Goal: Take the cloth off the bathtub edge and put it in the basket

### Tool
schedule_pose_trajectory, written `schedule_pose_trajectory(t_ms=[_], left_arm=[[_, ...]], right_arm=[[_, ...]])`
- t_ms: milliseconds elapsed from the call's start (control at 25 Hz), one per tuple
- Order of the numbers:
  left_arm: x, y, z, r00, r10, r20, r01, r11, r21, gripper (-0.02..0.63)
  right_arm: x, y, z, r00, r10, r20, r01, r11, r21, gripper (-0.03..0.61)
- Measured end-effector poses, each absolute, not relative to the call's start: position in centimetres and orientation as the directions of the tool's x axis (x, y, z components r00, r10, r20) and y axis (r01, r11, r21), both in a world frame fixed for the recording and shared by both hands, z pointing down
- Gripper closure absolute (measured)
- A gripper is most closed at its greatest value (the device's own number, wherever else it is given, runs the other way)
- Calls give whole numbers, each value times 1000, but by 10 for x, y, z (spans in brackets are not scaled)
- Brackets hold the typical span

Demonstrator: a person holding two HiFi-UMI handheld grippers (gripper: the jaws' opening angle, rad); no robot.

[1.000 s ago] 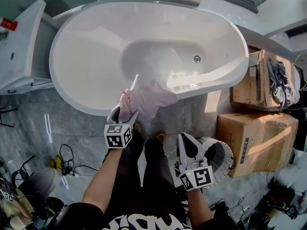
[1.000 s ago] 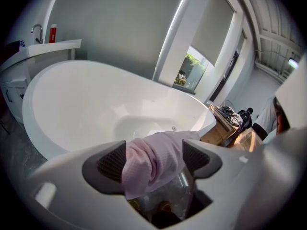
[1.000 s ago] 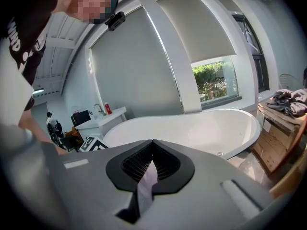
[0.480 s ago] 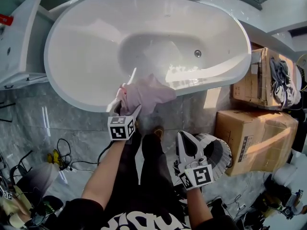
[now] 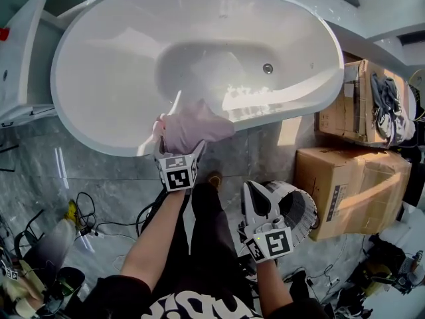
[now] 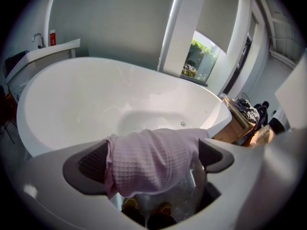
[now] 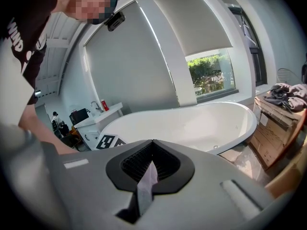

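Since the cloth (image 5: pixel 194 130) draped the tub (image 5: pixel 80 121) rim, the left gripper (image 6: pixel 152 158) had just opened its fingers round it, ready to grasp, while the right gripper (image 5: pixel 254 191), short of the tub, had its fingers closed.

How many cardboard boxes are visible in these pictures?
2. One box stands right of the bathtub; the other sits below it in the head view, beside the basket. Others may be hidden.

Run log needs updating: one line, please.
left tongs just opened round cloth | cloth on bathtub edge | right tongs shut on pale strip
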State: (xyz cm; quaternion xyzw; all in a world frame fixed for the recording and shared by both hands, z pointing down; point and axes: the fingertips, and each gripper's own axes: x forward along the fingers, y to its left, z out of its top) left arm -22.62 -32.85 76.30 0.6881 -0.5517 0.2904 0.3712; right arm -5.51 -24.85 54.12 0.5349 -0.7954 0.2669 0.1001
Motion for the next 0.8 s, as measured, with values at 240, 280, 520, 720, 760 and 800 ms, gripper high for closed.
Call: schedule_pose_trajectory(t_ms=[240, 280, 520, 720, 760, 800], left_arm=[[-223, -337, 769, 135, -548, 826, -990, -33, 140, 41], [-223, -338, 770, 129, -546, 828, -991, -32, 132, 41], [-218, -341, 769, 104, -537, 837, -994, -31, 103, 41], [-221, -344, 773, 84, -547, 833, -996, -47, 70, 43], [-222, -345, 774, 79, -551, 831, -997, -50, 62, 43], [-222, -345, 774, 73, -552, 831, -997, -51, 54, 43]], right_arm=[[-45, -248, 545, -413, -791, 452, -901, 283, -330, 572], [-43, -247, 546, -414, -791, 451, -901, 282, -331, 572], [-34, -247, 551, -411, -790, 454, -900, 275, -337, 572], [-32, -247, 554, -412, -788, 457, -900, 274, -338, 572], [-32, -247, 555, -412, -788, 457, -900, 275, -338, 572], [-32, -247, 555, -412, -788, 457, -900, 276, -337, 572]])
